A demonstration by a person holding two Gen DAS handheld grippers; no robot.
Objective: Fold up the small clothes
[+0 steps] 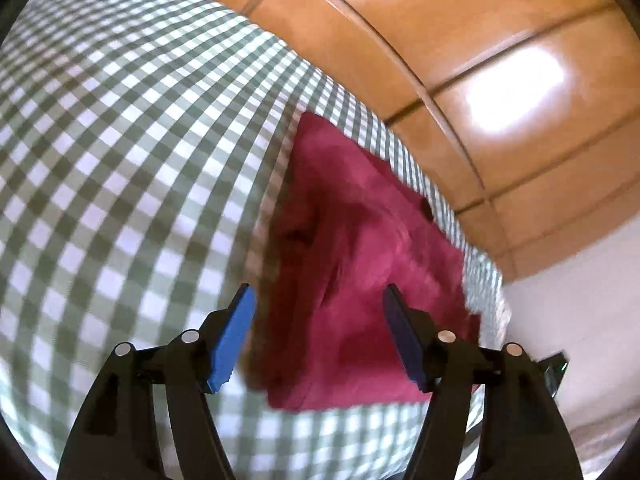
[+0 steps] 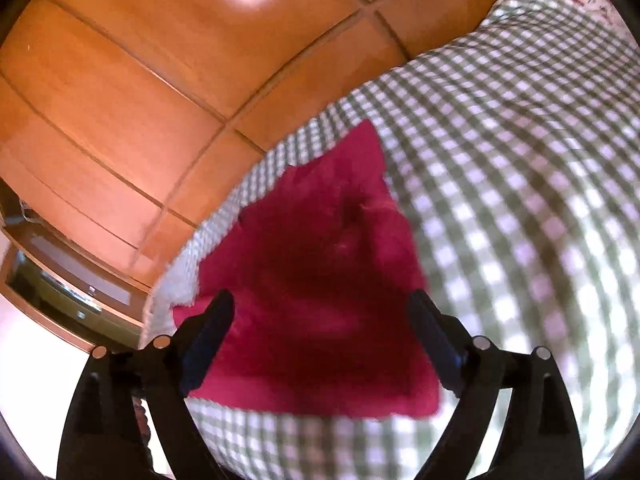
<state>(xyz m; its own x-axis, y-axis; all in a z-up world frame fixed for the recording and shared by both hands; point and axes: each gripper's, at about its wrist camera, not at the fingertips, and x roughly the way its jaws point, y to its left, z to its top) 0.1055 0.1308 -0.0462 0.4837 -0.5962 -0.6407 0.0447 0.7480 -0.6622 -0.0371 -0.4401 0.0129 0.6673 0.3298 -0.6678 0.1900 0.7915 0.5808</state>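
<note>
Crimson garment [image 1: 360,264] lying rumpled on green-and-white checked cloth [image 1: 120,168], centre-right of the left wrist frame, lower centre [image 2: 320,300] of the right wrist one — edges blurred. Spread wide at the bottom of each frame, left gripper [image 1: 318,330] and right gripper [image 2: 320,336], gripping nothing, blue pads [image 1: 232,340] framing the garment's near edge. Beyond the cloth [image 2: 520,200], orange-brown wood panels [image 2: 140,80] across the upper frame; pale surface [image 1: 580,312] at lower right.

Green-and-white checked cloth [image 1: 120,160] beside a glossy wooden panelled wall [image 2: 140,60]
</note>
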